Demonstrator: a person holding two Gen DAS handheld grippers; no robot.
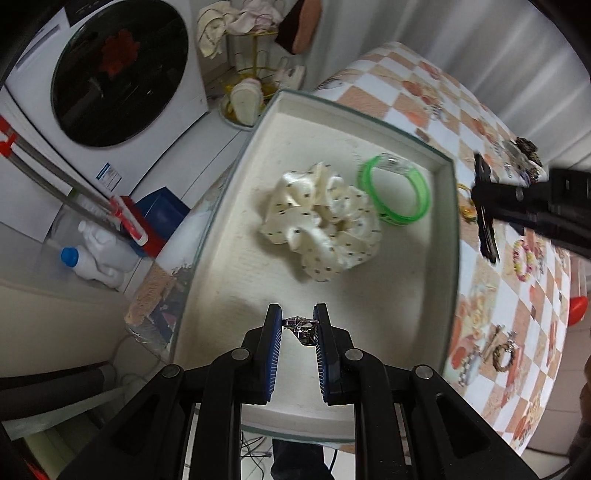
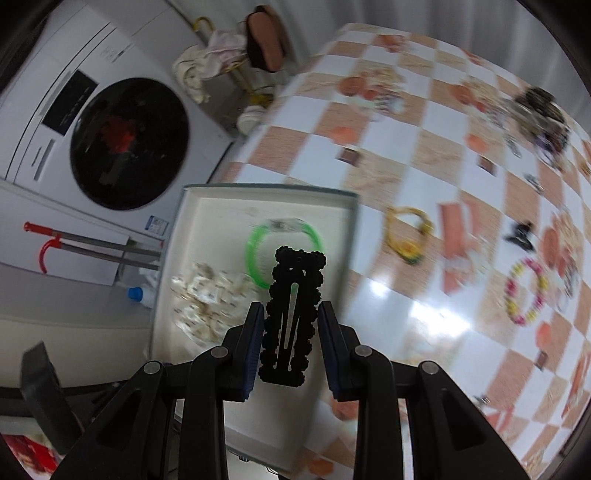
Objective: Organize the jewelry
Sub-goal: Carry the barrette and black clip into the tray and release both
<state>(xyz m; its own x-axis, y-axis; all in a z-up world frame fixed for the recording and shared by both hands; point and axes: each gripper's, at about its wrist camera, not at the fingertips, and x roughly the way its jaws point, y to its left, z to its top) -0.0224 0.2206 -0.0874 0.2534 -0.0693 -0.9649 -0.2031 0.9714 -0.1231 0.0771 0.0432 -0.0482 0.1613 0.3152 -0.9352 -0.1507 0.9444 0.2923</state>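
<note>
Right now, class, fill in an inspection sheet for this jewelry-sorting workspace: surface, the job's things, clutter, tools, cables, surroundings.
Surface: checkered tablecloth, orange and white, glossy.
Job's things: tray holds a cream dotted scrunchie and a green bangle.
Clutter: a beaded bracelet, a yellow bracelet and a dark heap of pieces lie loose on the cloth; blurred.
Tools: left tool shut on a small silver ring above the tray; right tool shut on a black hair clip.
Cables: thin wires on the floor below the tray.
Surroundings: washing machine, detergent bottles, a rack with cloths.
</note>
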